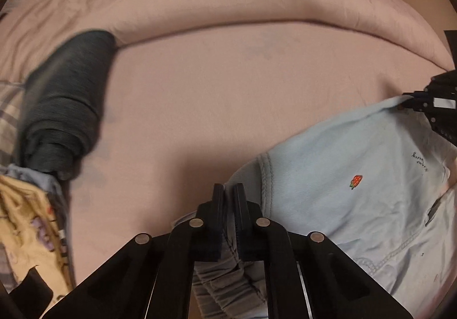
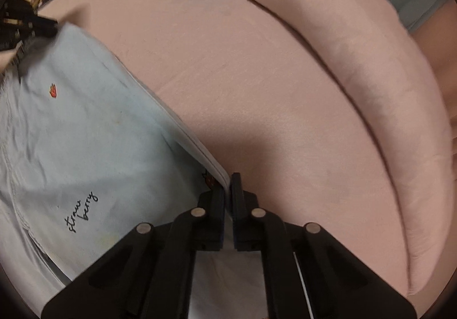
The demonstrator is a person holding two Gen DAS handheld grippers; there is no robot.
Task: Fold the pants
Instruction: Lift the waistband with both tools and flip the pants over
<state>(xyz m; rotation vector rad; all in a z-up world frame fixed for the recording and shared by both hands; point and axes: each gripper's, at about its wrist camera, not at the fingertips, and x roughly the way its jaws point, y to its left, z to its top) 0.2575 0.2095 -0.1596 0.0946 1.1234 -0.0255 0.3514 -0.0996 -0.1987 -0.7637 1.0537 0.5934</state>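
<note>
Light blue pants [image 1: 357, 176] with a small red strawberry print and script lettering lie across a pink bed sheet [image 1: 217, 90]. My left gripper [image 1: 228, 193] is shut on the gathered elastic waistband of the pants. In the right wrist view the pants [image 2: 71, 133] spread to the left, and my right gripper [image 2: 228, 184] is shut on their folded edge. The right gripper also shows at the right edge of the left wrist view [image 1: 411, 101], pinching the pants' far edge. The left gripper shows at the top left of the right wrist view [image 2: 42, 27].
A rolled dark grey garment [image 1: 65, 107] lies on the bed at left, next to a yellow patterned cloth [image 1: 25, 221] and plaid fabric. A thick pink duvet [image 1: 228, 1] is bunched along the far side of the bed; it also shows in the right wrist view [image 2: 371, 90].
</note>
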